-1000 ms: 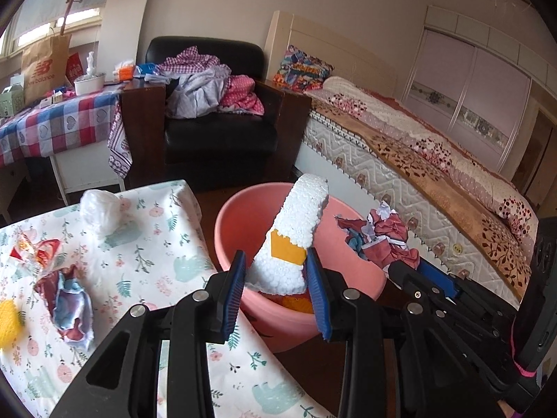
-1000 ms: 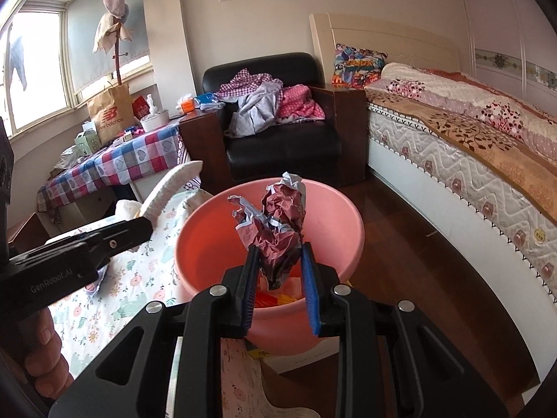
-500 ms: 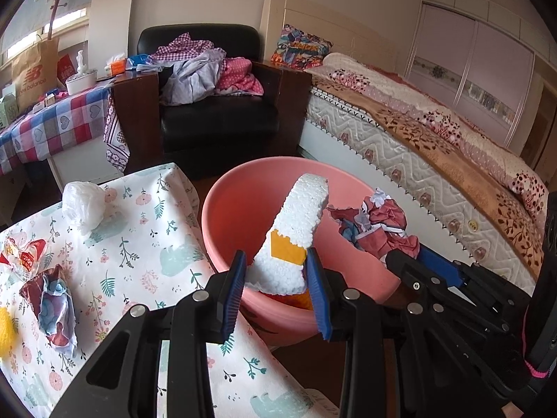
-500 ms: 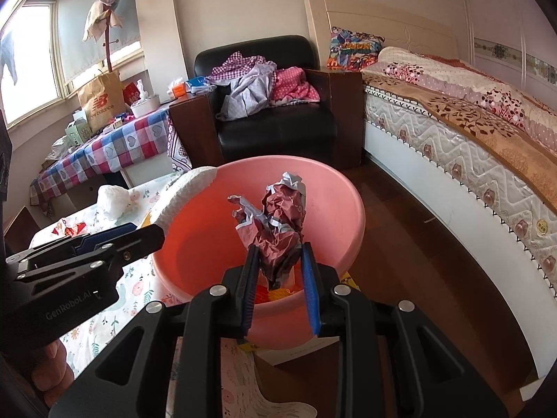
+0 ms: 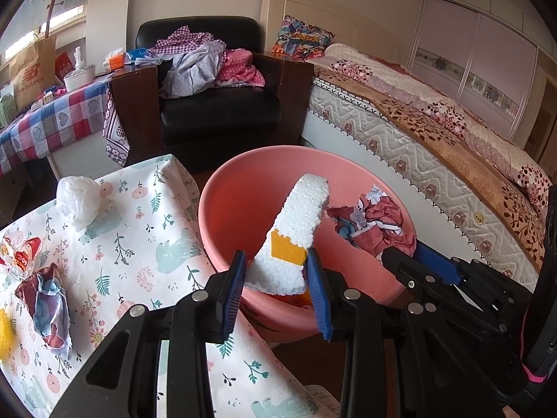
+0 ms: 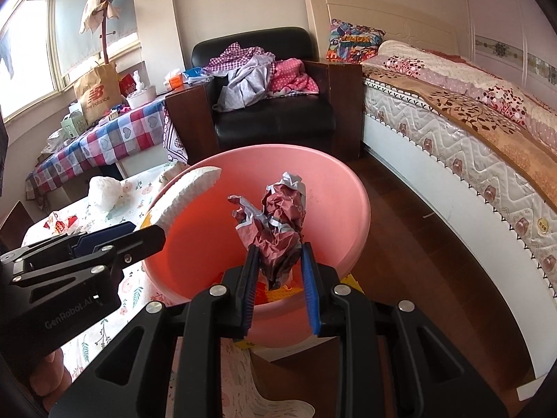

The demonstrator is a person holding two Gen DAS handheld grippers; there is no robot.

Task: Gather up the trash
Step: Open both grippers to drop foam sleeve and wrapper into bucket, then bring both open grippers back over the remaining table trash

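Observation:
My left gripper (image 5: 275,278) is shut on a white foam piece (image 5: 296,230) with an orange patch, held over the near rim of the pink basin (image 5: 229,205). My right gripper (image 6: 280,271) is shut on a crumpled maroon wrapper (image 6: 278,226) over the same basin (image 6: 348,209). The wrapper also shows in the left wrist view (image 5: 372,223), and the foam in the right wrist view (image 6: 184,195). Some orange and yellow trash lies at the basin's bottom (image 6: 278,291).
A floral-cloth table (image 5: 139,244) left of the basin holds a white plastic wad (image 5: 78,202), a clear snack bag (image 5: 21,254) and a crumpled red-blue wrapper (image 5: 48,299). A black armchair (image 5: 216,104) with clothes, a checked table (image 5: 52,122) and a bed (image 5: 435,132) stand behind.
Both grippers have moved closer over the basin with their trash still held. The basin looms larger in both views.

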